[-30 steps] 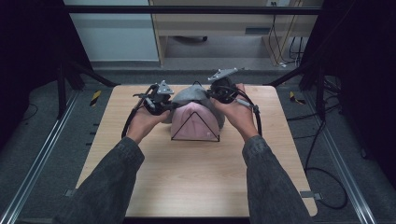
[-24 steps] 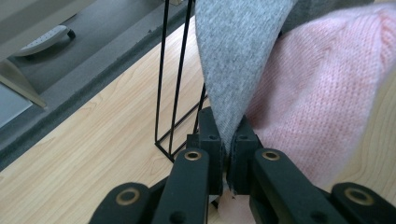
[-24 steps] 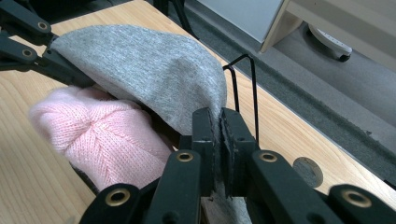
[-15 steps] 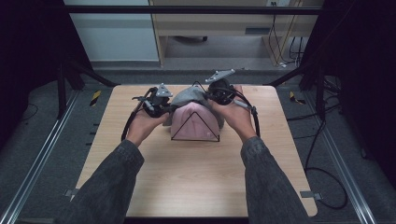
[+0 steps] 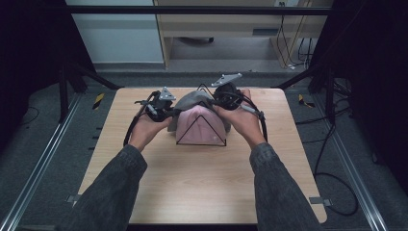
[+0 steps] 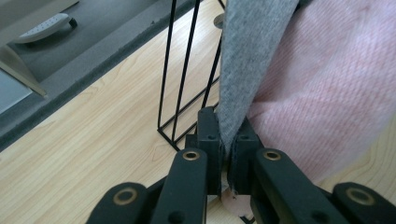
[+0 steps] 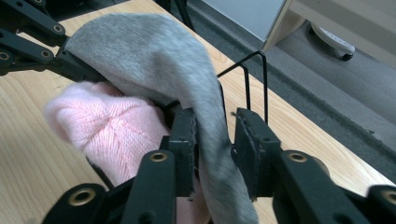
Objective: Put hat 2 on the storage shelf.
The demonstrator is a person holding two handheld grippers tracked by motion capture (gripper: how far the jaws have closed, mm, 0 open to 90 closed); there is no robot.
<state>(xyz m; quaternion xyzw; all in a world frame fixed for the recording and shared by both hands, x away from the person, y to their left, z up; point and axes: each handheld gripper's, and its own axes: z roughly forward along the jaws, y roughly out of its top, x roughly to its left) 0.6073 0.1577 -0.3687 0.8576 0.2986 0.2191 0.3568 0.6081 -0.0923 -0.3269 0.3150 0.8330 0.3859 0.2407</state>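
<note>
Two hand-held grippers work one grey cloth (image 5: 188, 102) over the black wire rack (image 5: 200, 130), which stands near the far edge of the bench (image 5: 192, 192) with a pink knitted piece (image 5: 199, 126) already draped on it. The step in hand looks like laying the grey cloth across the top of the rack, over the pink knit.

The left hand-held gripper (image 6: 228, 140) is pressed together on a grey edge, pinching it firmly just left of the rack. The right hand-held gripper (image 7: 215, 135) has just been opening: its jaws stand apart with the grey cloth hanging loose between them, one pad brushing it at most, just right of the rack's peak.

To do this well, the person's left hand (image 5: 146, 132) should probably keep its pinch until the cloth sits evenly on the rack, since that grip alone now bears it. The right one should draw back clear without snagging the fabric or the thin wires behind it. A pull too far left could drag the cloth off the peak or tug the pink knit askew.

From the left hand-held gripper, the cloth rises up and over the rack; from the right, it drops straight through the gap.
</note>
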